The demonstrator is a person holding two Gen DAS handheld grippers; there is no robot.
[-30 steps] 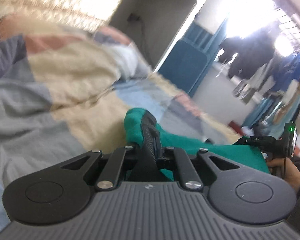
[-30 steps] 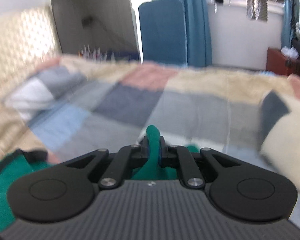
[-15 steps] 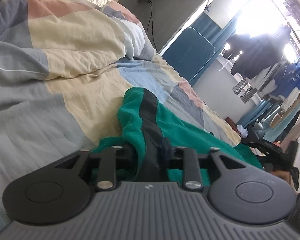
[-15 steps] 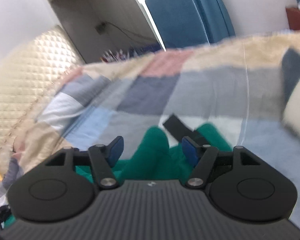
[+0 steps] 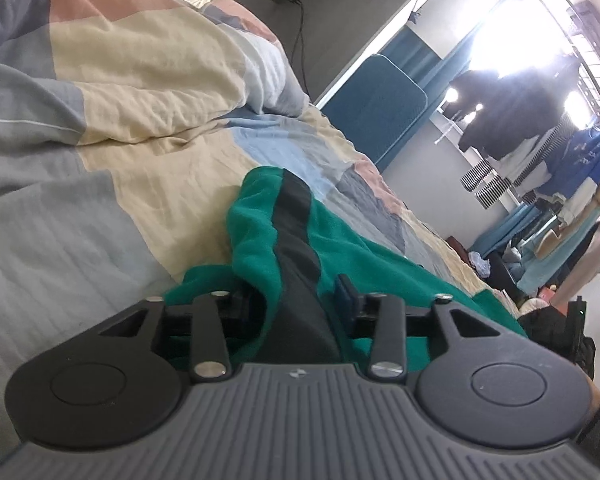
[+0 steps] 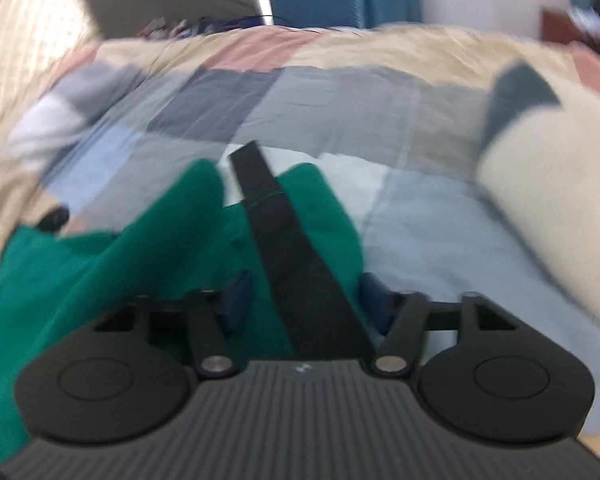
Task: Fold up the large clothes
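Left gripper [image 5: 300, 296]: released, closing; green garment [image 5: 356, 256] between jaws.
Right gripper [image 6: 304, 292]: released, closing, garment between.
Left view only: hanging clothes [image 5: 540, 148] beyond garment.
Right view only: cream pillow [image 6: 556, 184] beside garment.

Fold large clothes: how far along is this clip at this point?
Done: nothing clearly; the green garment lies bunched on the patchwork bedspread, with no neat fold visible. In hand: the left tongs and right tongs have just been closing with its cloth between them; whether they pinch it is unclear. Left: probably smoothing it flat and all the folding.
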